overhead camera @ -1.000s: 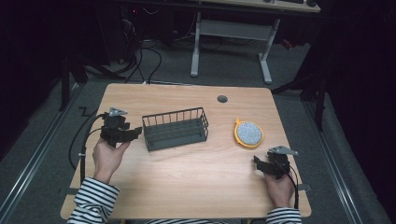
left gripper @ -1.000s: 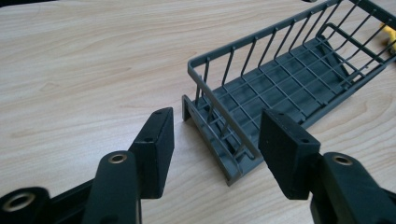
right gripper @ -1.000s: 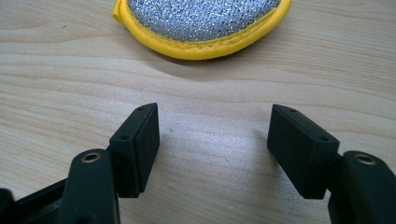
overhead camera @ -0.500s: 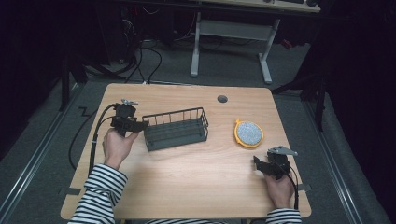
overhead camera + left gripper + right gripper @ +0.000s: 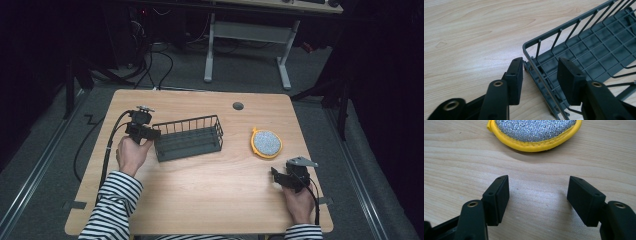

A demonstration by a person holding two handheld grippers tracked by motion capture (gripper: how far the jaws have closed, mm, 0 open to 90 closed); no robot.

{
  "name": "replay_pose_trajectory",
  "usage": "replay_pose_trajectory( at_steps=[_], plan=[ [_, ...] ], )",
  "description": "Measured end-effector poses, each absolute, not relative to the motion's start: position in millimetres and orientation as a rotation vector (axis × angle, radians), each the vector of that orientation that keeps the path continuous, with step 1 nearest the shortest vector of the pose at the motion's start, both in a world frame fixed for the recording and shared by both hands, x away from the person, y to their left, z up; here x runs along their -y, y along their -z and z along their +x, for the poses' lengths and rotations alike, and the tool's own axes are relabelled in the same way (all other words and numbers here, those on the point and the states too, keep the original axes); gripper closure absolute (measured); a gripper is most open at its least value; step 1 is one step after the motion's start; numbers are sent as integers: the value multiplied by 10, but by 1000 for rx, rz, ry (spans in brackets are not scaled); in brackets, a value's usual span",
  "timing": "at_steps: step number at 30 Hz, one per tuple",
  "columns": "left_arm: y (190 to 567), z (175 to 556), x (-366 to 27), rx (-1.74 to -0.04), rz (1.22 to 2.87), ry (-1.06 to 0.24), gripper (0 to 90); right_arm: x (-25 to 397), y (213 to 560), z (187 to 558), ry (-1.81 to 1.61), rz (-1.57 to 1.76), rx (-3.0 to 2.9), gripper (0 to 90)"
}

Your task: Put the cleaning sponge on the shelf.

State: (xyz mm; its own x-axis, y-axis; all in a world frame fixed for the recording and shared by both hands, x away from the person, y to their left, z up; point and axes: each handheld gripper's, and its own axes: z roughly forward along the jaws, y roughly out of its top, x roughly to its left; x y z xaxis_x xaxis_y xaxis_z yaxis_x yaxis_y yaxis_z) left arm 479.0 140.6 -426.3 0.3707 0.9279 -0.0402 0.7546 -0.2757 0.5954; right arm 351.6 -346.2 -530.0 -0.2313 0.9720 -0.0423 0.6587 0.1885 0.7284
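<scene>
Wire basket (image 5: 188,137): near table's left edge; left gripper (image 5: 539,72) straddles its end wall, jaws apart, probably to grip.
Right gripper (image 5: 537,192): jaws wide, nothing between, facing yellow scrubber (image 5: 535,131).

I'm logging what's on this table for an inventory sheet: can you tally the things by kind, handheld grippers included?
Wire basket: 1
Round yellow-rimmed scrubber pad: 1
Handheld grippers: 2, left gripper with open jaws astride the basket's end wall, right gripper open over bare wood short of the pad
Total: 4
</scene>
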Motion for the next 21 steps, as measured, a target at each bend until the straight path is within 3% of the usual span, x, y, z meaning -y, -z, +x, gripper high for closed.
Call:
replay_pose_trajectory(
  at_steps=[21],
  plan=[
    [4306, 4902, -1372, -1493, 2075, -437, 708, 3462, 5301, 3515, -817, 1523, -1969, 346]
  ],
)
